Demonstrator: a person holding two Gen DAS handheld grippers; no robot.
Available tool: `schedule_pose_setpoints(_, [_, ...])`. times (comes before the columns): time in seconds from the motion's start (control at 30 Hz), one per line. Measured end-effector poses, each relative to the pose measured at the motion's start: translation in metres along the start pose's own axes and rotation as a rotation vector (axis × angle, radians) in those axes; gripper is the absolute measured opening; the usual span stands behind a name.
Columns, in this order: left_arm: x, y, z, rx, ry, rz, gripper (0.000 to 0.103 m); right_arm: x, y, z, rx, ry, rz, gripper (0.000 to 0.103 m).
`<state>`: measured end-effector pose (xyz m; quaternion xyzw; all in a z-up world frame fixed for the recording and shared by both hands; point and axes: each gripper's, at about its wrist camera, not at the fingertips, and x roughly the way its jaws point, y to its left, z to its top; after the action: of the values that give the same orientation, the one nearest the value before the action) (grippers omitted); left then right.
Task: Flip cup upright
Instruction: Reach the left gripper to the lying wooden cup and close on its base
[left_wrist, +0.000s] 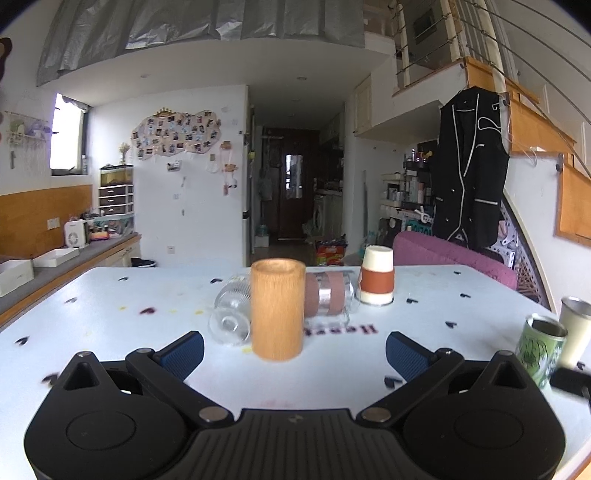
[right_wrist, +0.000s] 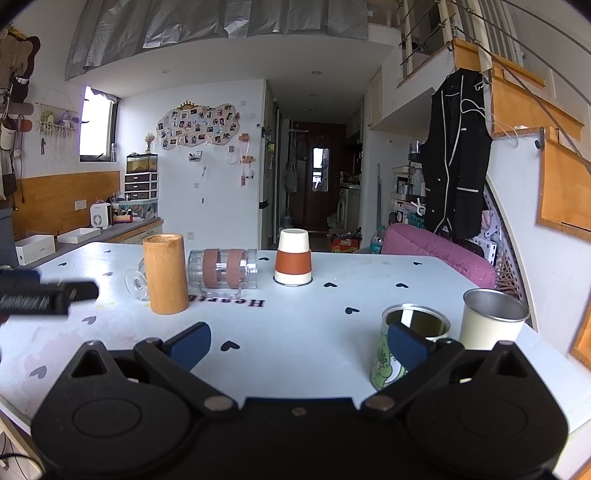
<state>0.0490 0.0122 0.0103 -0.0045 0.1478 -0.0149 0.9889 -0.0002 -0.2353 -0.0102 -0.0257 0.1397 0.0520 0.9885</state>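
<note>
Cups all over the white table (left_wrist: 110, 302), and both grippers hanging low over its near edge. The left gripper (left_wrist: 294, 352) has its blue-padded fingers (left_wrist: 184, 352) spread wide with nothing between them, and it is lined up on the wooden cup (left_wrist: 277, 309), which stands on end just ahead of the pads, not touched. From here I can't say for sure whether that wooden one is mouth up or base up; the top looks like a shallow dished rim.

Behind it, lying on its side, a ribbed clear glass (left_wrist: 229, 317), its round end facing the near side. Just right of that, also on its side, a clear jar with brown bands (left_wrist: 328, 297), close against the wooden cup from the left wrist view. Further back and right stands the white cup with the orange sleeve (left_wrist: 376, 275), upside down, narrow end up, rim flat on the table.

Over to the right gripper (right_wrist: 299, 345): fingers released as well, gaping, holding nothing. Its right finger (right_wrist: 408, 349) overlaps the green printed tin (right_wrist: 402, 350) in the right wrist view, tin upright, mouth open; contact I cannot judge. Just beside the tin, the cream steel tumbler (right_wrist: 493, 319), upright too. At far left of that view, blurred, the other tool pokes in.
</note>
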Motion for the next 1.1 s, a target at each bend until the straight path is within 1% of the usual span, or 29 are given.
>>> schedule_pose_setpoints(0.2, [0.044,0.004,0.031,0.026,-0.016,-0.021,0.102,-0.002,0.002,-0.005,-0.002,0.009,0.031,0.103])
schedule_pose_setpoints(0.3, [0.071,0.003,0.047,0.063,-0.008,-0.034,0.101,-0.003,0.003,-0.010,-0.009,0.009,0.055,0.103])
schedule_pose_setpoints(0.4, [0.098,0.002,0.062,0.104,0.030,-0.044,0.099,-0.004,0.002,-0.013,-0.012,0.013,0.072,0.103])
schedule_pose_setpoints(0.43, [0.107,0.003,0.066,0.110,0.051,-0.045,0.099,-0.004,0.003,-0.014,-0.013,0.014,0.076,0.103])
schedule_pose_setpoints(0.53, [0.136,0.003,0.075,0.118,0.124,-0.048,0.094,-0.003,0.002,-0.015,-0.009,0.018,0.079,0.103])
schedule_pose_setpoints(0.67, [0.163,0.006,0.081,0.124,0.195,-0.016,0.090,-0.002,-0.002,-0.015,-0.005,0.024,0.081,0.103])
schedule_pose_setpoints(0.83, [0.189,0.006,0.082,0.149,0.248,0.012,0.090,-0.001,-0.007,-0.019,0.005,0.033,0.077,0.103])
schedule_pose_setpoints(0.9, [0.196,0.006,0.080,0.149,0.281,0.009,0.085,-0.001,-0.008,-0.020,0.010,0.035,0.077,0.103])
schedule_pose_setpoints(0.93, [0.198,0.004,0.078,0.157,0.287,0.019,0.085,-0.001,-0.008,-0.020,0.010,0.035,0.079,0.103])
schedule_pose_setpoints(0.97, [0.199,0.002,0.077,0.170,0.282,0.032,0.081,-0.001,-0.008,-0.020,0.011,0.034,0.081,0.103])
schedule_pose_setpoints(1.03, [0.198,0.000,0.075,0.195,0.271,0.055,0.071,-0.002,-0.008,-0.021,0.012,0.036,0.082,0.103])
schedule_pose_setpoints(1.1, [0.196,0.004,0.077,0.179,0.271,0.048,0.071,-0.001,-0.009,-0.021,0.014,0.038,0.081,0.103])
